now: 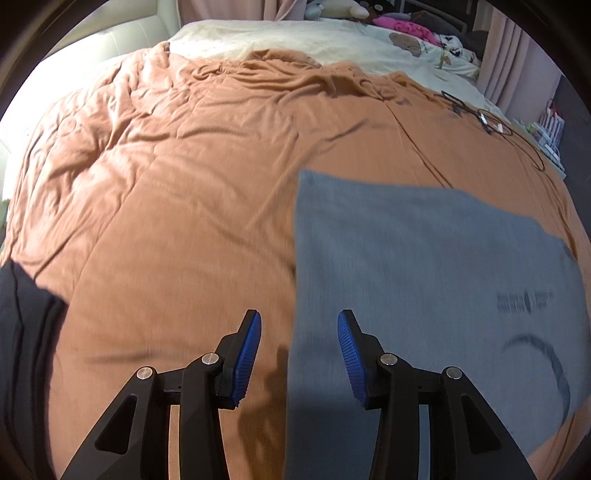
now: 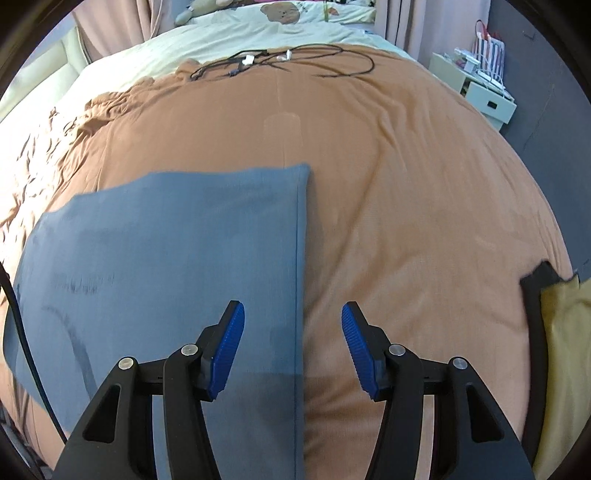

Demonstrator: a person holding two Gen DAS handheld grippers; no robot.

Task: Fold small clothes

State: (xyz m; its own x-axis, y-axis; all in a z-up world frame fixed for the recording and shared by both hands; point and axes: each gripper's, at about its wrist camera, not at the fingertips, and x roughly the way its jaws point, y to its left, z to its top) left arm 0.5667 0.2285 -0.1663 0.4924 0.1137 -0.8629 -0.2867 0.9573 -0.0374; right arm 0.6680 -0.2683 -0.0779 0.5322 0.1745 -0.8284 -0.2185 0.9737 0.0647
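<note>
A grey-blue garment lies flat on the orange bedspread, folded into a long panel with dark print on it. In the left wrist view my left gripper hangs open over the garment's left edge, with nothing between its blue pads. The right wrist view shows the same garment with its straight right edge running toward the camera. My right gripper hovers open above that edge, straddling it, and its pads press on nothing.
Black cables lie far back on the bedspread. Cream bedding with a bear print and pink plush items sit beyond. A dark garment lies at the left, a yellow and a black cloth at the right. A white shelf unit stands beside the bed.
</note>
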